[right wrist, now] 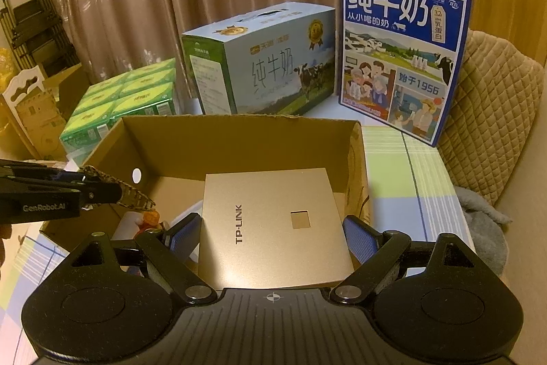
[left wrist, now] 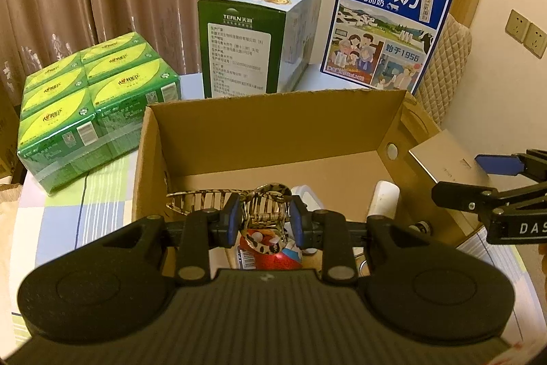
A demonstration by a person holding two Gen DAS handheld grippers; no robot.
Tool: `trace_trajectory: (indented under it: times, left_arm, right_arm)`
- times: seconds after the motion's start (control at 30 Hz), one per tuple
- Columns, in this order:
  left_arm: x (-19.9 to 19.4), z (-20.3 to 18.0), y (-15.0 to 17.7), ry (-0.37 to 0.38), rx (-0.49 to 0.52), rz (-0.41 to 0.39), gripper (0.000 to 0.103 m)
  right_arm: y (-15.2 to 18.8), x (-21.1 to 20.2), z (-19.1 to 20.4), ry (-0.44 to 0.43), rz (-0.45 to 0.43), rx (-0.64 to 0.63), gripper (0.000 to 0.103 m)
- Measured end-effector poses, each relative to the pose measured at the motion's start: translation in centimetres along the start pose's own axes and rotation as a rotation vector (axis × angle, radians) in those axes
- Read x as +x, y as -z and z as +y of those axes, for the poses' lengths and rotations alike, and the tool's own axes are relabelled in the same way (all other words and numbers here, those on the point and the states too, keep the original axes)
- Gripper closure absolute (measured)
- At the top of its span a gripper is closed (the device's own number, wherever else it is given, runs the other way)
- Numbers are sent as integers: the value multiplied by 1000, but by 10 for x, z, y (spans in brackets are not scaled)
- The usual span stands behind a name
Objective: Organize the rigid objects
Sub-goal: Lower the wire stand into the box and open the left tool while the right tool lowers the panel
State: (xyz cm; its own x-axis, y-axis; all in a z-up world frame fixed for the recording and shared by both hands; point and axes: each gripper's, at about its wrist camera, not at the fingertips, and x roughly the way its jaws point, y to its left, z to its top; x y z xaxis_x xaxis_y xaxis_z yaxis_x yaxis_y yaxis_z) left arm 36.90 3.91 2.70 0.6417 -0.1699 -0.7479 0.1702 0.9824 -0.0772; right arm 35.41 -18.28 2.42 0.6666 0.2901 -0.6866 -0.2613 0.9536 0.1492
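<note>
We hold two things over the open cardboard box (right wrist: 239, 139). Our left gripper (left wrist: 264, 217) is clamped tight on a leopard-print hair claw (left wrist: 263, 204), pinched at its spring hinge; it looks light, springy and brittle at the teeth, so the hinge is the safest hold. Our right gripper (right wrist: 271, 236) has its fingers spread wide around the flat gold TP-LINK box (right wrist: 273, 224), pads at its three and nine o'clock edges. We judge it stiff, smooth, possibly slippery.

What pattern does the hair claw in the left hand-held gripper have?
The hair claw has brown-and-cream animal-print stripes, clearest in the left wrist view.
</note>
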Motion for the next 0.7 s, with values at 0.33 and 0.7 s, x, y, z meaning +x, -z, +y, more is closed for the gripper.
trace_trajectory:
  times: [0.33, 0.7]
  left_arm:
    - [8, -4, 3, 5, 8, 14, 78]
    - [12, -5, 3, 6, 11, 19, 78]
  right_arm:
    - [1, 3, -1, 0, 4, 2, 17]
    - [4, 5, 0, -1, 5, 3, 17]
